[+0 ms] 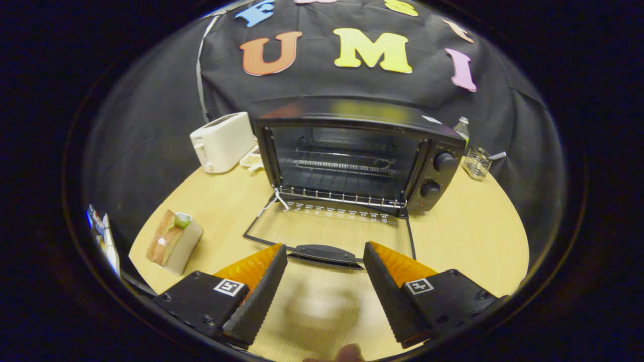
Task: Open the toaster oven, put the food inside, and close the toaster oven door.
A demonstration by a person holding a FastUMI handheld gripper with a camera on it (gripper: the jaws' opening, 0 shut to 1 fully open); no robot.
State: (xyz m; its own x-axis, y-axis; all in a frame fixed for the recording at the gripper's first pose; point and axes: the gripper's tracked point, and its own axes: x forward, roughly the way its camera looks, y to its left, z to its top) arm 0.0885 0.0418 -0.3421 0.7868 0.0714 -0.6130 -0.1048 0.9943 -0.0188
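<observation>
The black toaster oven [352, 151] stands on the round wooden table beyond my fingers. Its glass door [329, 226] lies folded down flat toward me, with the door handle [326, 253] just ahead of my fingertips. A wire rack [342, 166] sits in the bare cavity. The food, a sandwich [173, 240] in a pale holder, stands upright on the table to the left of my left finger. My gripper [324, 254] is open, its two fingers wide apart above the table, nothing between them.
A white pop-up toaster [221, 142] stands left of the oven, a small white item beside it. A wire basket [476, 162] and a bottle [462, 128] sit to the oven's right. The table's rim [518, 236] curves close on the right.
</observation>
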